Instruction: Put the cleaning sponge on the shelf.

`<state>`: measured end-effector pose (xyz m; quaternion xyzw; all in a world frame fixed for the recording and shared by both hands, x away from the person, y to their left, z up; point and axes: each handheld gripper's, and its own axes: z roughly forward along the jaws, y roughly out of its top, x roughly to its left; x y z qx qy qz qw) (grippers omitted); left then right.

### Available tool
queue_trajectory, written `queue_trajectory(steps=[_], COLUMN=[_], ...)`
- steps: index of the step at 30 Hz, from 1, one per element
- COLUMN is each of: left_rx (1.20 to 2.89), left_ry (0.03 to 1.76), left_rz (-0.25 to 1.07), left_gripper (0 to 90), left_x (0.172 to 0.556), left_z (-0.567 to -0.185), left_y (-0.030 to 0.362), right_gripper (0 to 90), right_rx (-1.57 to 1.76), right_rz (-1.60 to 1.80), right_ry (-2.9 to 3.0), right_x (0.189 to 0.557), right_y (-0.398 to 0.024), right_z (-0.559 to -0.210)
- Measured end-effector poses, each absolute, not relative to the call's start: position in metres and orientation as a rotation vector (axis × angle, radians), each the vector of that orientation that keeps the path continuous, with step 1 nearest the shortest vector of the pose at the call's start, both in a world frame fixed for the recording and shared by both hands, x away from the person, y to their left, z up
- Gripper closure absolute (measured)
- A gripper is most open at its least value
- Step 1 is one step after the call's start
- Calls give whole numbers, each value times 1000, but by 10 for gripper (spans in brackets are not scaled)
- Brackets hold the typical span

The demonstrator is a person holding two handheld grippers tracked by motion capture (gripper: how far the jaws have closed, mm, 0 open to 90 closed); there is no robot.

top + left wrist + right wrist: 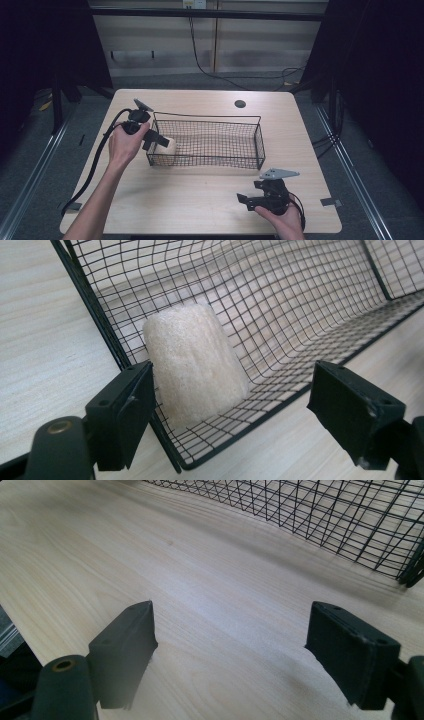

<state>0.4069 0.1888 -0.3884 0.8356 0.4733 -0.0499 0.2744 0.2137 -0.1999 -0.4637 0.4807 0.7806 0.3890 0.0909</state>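
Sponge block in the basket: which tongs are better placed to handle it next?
Left. The left tongs are at the wire basket's left end, open, with the sponge block right before them inside the mesh. The right tongs sit open at the table's near edge, facing bare wood.

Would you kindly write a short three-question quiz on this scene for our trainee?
1. True or false: the left claw is shut on the pale foam piece.
2. Where does the foam piece lie? A on the bare table; B inside the wire basket at its left end; C in the right claw.
3. What lies under the right claw?

Key: 1 false, it is open. 2 B. 3 the wooden table.
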Motion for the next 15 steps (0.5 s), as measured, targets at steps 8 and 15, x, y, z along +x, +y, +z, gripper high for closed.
queue_trajectory(steps=[8,15], left_rx=[2182,2204], left_ry=[1190,1122], left_rz=[-114,-124], left_gripper=[167,194], left_x=[396,386], left_z=[-378,-380], left_y=[203,215], right_gripper=[194,194], right_rx=[1436,1431], right_rz=[1156,1159], right_ry=[2318,2320], right_x=[214,215], right_y=[-199,-199], right_z=[-464,-465])
